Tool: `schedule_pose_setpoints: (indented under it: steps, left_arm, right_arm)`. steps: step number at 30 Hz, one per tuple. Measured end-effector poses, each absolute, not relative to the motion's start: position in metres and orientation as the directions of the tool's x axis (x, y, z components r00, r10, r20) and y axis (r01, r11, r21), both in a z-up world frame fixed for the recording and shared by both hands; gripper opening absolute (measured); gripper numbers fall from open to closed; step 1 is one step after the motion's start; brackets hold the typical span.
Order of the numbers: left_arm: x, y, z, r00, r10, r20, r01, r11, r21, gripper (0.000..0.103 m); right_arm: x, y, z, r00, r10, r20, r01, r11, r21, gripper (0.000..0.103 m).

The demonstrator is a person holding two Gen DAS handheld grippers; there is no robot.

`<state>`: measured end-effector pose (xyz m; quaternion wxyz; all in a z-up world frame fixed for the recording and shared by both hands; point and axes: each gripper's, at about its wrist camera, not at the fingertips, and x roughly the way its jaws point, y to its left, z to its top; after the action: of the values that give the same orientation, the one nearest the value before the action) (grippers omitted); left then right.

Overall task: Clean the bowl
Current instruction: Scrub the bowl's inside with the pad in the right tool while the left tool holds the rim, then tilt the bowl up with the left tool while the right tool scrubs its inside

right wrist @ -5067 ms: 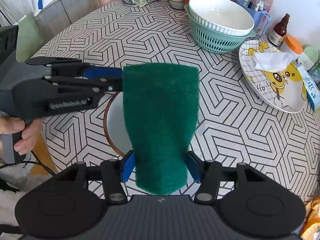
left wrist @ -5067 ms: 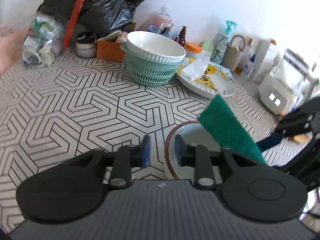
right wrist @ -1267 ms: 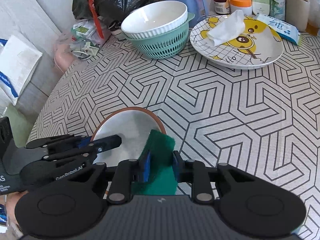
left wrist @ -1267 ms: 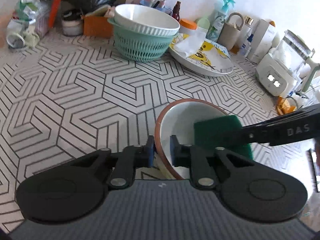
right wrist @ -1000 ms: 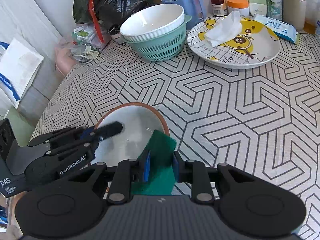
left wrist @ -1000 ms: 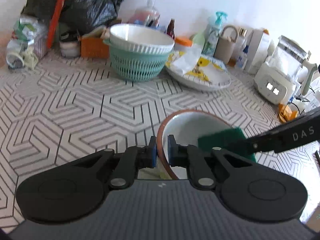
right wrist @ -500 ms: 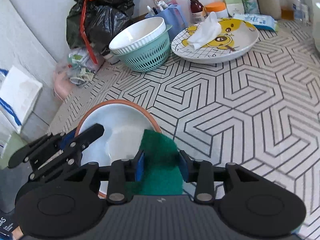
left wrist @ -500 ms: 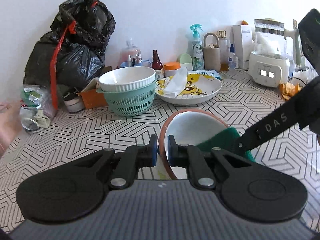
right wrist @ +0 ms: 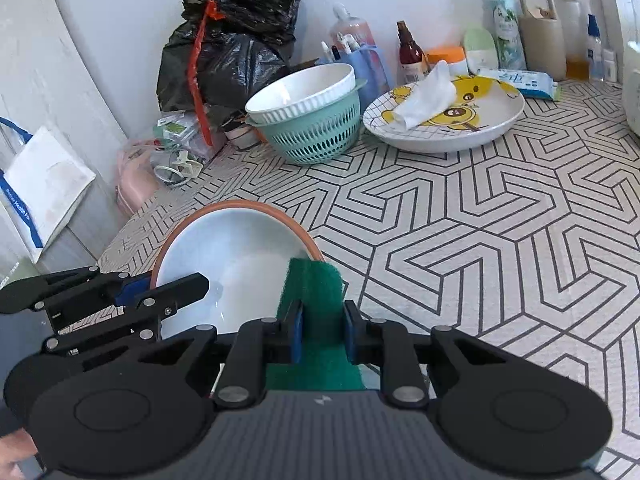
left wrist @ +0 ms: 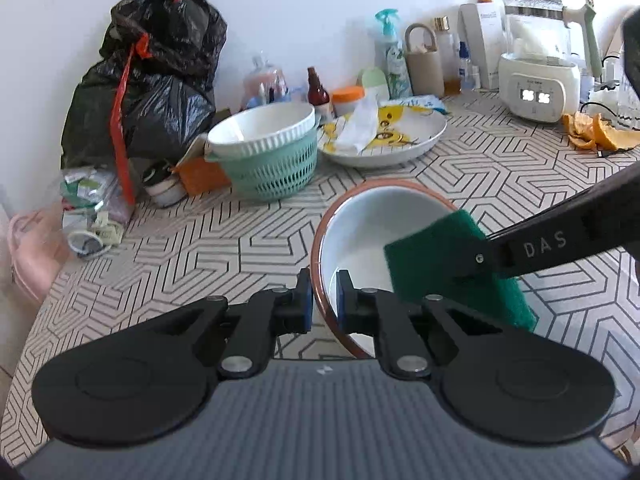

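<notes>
Now the white ceramic bowl with a terracotta rim (left wrist: 372, 232), tilted on the patterned tabletop (right wrist: 480, 240), is pinched at its rim by the left gripper (left wrist: 322, 300), while the right gripper (right wrist: 320, 330), its jaws just tightened on the green scouring pad (right wrist: 316, 284), probably scrubs the inside next.

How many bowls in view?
2: brown-rimmed bowl at the near table edge, clamped by the left hand-held gripper; white ribbed bowl nested in the teal basket.
</notes>
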<state>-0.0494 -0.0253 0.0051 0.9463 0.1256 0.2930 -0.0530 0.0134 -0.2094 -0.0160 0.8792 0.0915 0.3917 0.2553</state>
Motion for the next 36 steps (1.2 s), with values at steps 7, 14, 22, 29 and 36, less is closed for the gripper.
schedule_pose_setpoints:
  steps: [7, 14, 22, 29, 36]
  left_arm:
    - [-0.056, -0.018, 0.005, 0.809, -0.045, -0.587, 0.171, 0.972, 0.163, 0.013]
    - [-0.062, -0.013, -0.001, 0.804, -0.042, -0.593, 0.157, 0.977, 0.145, 0.013]
    - [-0.061, -0.003, -0.009, 0.777, -0.076, -0.625, 0.143, 0.988, 0.058, 0.019]
    - [-0.055, 0.009, -0.021, 0.769, -0.121, -0.628, 0.114, 0.992, -0.052, 0.019]
    - [-0.066, -0.014, -0.032, 0.825, -0.058, -0.561, 0.155, 0.980, 0.128, 0.018]
  right_arm:
    - [0.002, -0.209, -0.018, 0.590, 0.517, -0.620, -0.387, 0.855, 0.344, 0.020]
    - [-0.006, -0.204, -0.018, 0.597, 0.525, -0.607, -0.421, 0.849, 0.319, 0.020]
    - [-0.013, -0.194, -0.016, 0.605, 0.509, -0.613, -0.449, 0.853, 0.266, 0.020]
    - [-0.020, -0.188, -0.015, 0.602, 0.502, -0.621, -0.471, 0.851, 0.232, 0.020]
    - [-0.017, -0.190, -0.008, 0.596, 0.475, -0.647, -0.452, 0.865, 0.219, 0.020]
